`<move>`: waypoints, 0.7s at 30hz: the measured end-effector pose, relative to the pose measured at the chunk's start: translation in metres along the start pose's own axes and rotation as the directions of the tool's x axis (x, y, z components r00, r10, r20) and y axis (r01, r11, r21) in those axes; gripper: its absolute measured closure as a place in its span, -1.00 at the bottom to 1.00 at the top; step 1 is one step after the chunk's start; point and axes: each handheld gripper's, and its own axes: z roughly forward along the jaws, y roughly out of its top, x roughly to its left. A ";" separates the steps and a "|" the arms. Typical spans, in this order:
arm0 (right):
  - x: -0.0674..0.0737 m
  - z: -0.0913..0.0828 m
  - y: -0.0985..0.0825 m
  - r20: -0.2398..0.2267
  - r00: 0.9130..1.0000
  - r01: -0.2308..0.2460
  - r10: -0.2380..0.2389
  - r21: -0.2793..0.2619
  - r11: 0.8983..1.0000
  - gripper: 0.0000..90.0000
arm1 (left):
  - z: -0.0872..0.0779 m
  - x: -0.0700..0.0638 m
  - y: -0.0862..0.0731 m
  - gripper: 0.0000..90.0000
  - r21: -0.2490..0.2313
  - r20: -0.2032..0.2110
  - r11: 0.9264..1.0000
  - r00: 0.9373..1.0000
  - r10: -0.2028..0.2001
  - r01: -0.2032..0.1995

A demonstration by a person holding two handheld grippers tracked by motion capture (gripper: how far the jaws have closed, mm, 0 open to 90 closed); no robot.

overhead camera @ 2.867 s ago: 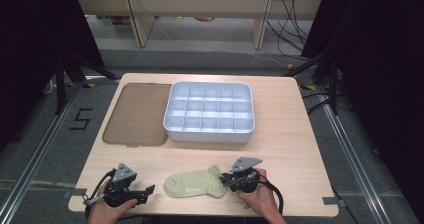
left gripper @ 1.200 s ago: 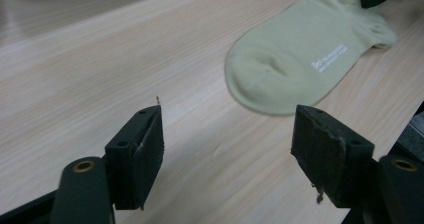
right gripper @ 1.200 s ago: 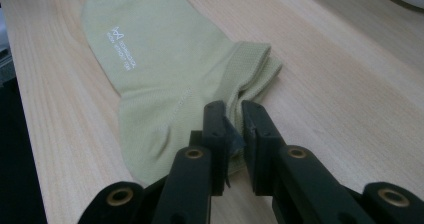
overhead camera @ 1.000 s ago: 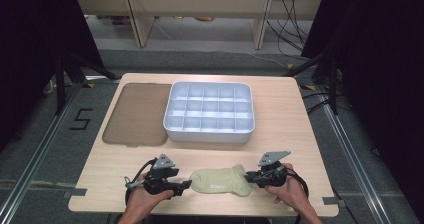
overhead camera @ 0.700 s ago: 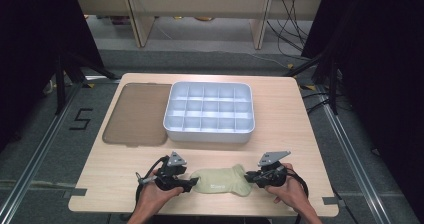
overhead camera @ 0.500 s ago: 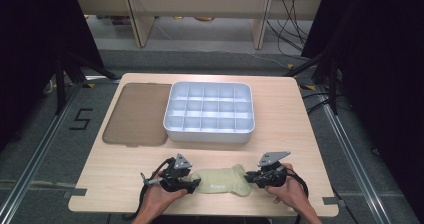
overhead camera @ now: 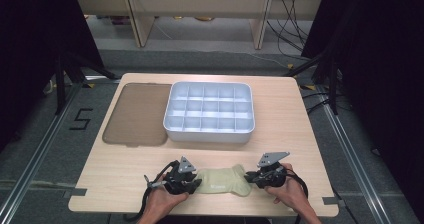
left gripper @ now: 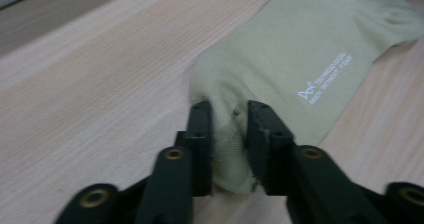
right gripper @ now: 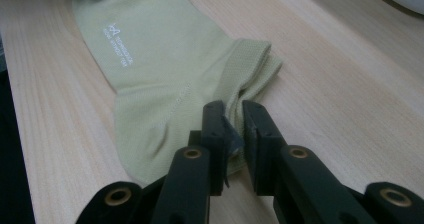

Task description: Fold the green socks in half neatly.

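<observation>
Your left claw (left gripper: 227, 121) had just been closing and pinched the sock (overhead camera: 222, 181) at its toe end; your right claw (right gripper: 231, 121) pinched the cuff. The pinched fabric was hidden between the pads. The sock lay flat along the desk's (overhead camera: 125, 169) near edge (long axis left to right).

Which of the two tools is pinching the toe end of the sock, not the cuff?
The left tool: it pinches the rounded toe end of the pale green sock. The right tool clamps the ribbed cuff at the opposite end.
</observation>
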 end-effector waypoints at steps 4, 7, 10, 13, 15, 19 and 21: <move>0.000 0.002 0.000 0.004 1.000 0.001 -0.001 -0.019 1.000 0.79 | -0.001 0.000 0.000 0.83 -0.010 0.016 1.000 1.000 0.006 -0.006; 0.001 0.002 0.000 0.001 1.000 -0.010 0.010 -0.018 1.000 0.75 | -0.003 -0.001 0.001 0.84 -0.016 0.024 1.000 1.000 0.015 -0.015; 0.000 0.000 0.000 0.004 1.000 -0.023 0.023 0.000 1.000 0.66 | -0.005 0.000 0.002 0.84 -0.010 0.033 1.000 0.999 0.024 -0.023; 0.004 -0.001 0.004 0.036 0.999 -0.005 0.006 -0.040 0.999 0.60 | -0.009 0.000 0.003 0.84 -0.016 0.043 0.999 0.999 0.031 -0.030; 0.007 -0.005 0.010 0.044 0.999 0.024 -0.021 -0.059 0.998 0.68 | -0.012 -0.001 0.004 0.84 -0.023 0.057 0.999 0.998 0.032 -0.031; 0.018 -0.005 0.025 0.054 0.997 0.062 -0.056 -0.126 0.990 0.85 | -0.014 -0.001 0.005 0.84 -0.018 0.083 0.999 0.996 0.028 -0.026; 0.023 0.001 0.034 0.044 0.996 0.082 -0.077 -0.142 0.986 0.91 | -0.015 0.001 0.006 0.84 -0.012 0.086 1.000 0.996 0.027 -0.026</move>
